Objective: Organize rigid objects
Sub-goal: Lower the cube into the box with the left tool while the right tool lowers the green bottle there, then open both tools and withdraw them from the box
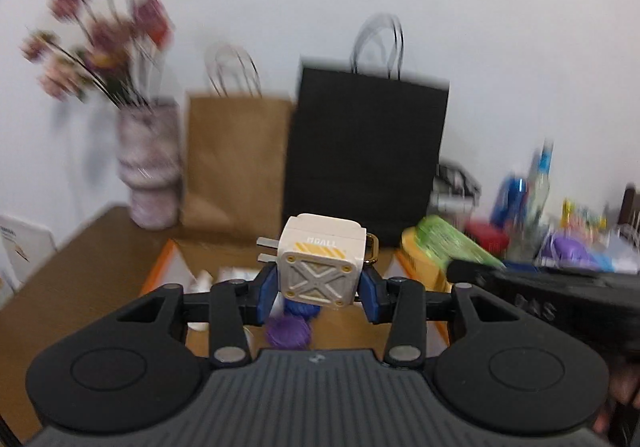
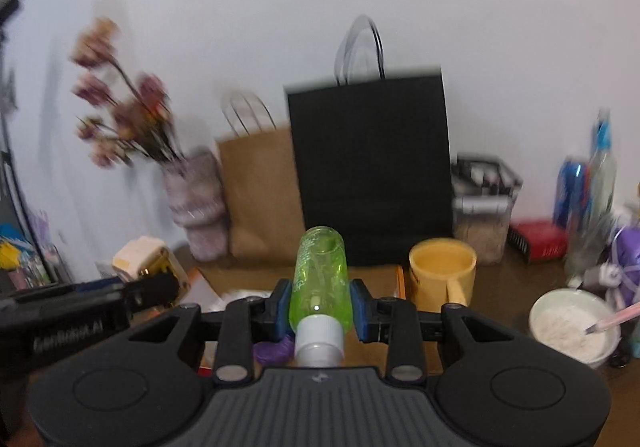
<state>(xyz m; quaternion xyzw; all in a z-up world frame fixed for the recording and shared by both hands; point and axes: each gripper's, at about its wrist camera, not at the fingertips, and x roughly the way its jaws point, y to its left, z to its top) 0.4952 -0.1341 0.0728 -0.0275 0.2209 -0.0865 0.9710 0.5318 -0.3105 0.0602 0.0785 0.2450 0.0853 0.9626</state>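
Left wrist view: the left gripper (image 1: 319, 284) is seen closed on a white cube-shaped charger (image 1: 320, 263), clamped between the blue pads (image 1: 267, 293) and held above an open cardboard box (image 1: 168, 267); its metal prongs are pointed left and a gold ring is carried on its right side. Purple round items (image 1: 289, 331) are glimpsed in the box below the charger. Right wrist view: the right gripper (image 2: 320, 309) is seen closed on a green transparent bottle (image 2: 320, 279), gripped low on its body, white cap (image 2: 319, 339) toward the camera, base pointed away. Behind, against the white wall, are listed a black paper bag (image 2: 370, 167), a brown paper bag (image 2: 260, 191) and a vase of flowers (image 2: 196, 203). On the brown table (image 2: 500, 283) are noted a yellow mug (image 2: 442, 271) and a white bowl of powder (image 2: 572, 323). Backgrounds are blurred.
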